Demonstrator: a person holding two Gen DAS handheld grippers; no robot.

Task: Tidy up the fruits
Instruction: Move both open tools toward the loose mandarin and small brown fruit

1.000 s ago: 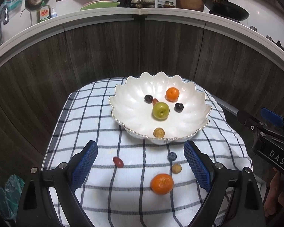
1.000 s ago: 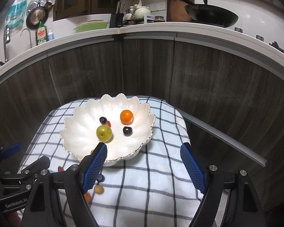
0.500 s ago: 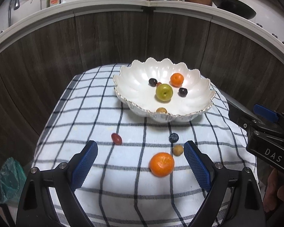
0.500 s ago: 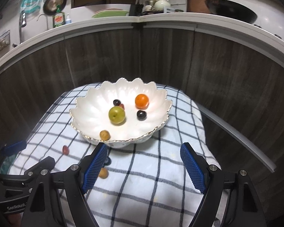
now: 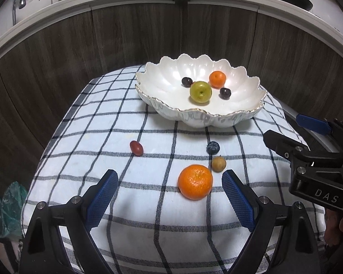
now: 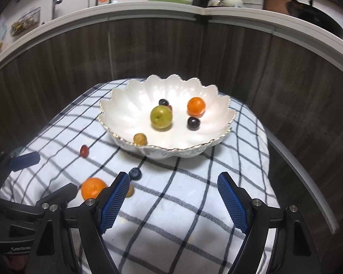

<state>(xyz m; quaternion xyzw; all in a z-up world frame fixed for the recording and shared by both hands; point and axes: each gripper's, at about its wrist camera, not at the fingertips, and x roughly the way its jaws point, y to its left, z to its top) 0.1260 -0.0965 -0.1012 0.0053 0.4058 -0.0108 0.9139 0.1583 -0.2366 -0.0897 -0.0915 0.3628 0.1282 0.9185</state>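
Note:
A white scalloped bowl (image 5: 164, 84) (image 6: 125, 111) on the checked cloth holds a green apple (image 5: 200, 91), a small orange (image 5: 217, 79), two dark grapes and a tan fruit (image 6: 140, 138). On the cloth lie a big orange (image 5: 195, 182) (image 6: 93, 188), a tan round fruit (image 5: 218, 164), a blueberry (image 5: 213, 147) (image 6: 135, 173) and a red grape (image 5: 136, 148) (image 6: 84, 151). My left gripper (image 5: 169, 196) is open and empty, just short of the big orange. My right gripper (image 6: 172, 201) is open and empty over the cloth, right of the loose fruit.
The checked cloth (image 5: 116, 118) covers a small table with dark wood panels behind. A ledge (image 6: 285, 153) runs along the right side. A green bag (image 5: 6, 207) hangs at the lower left. The kitchen counter lies far behind.
Both grippers have drawn back and lower, toward the near edge; the bowl now sits farther off and the loose fruit lies closer to the left fingers. Both stay open.

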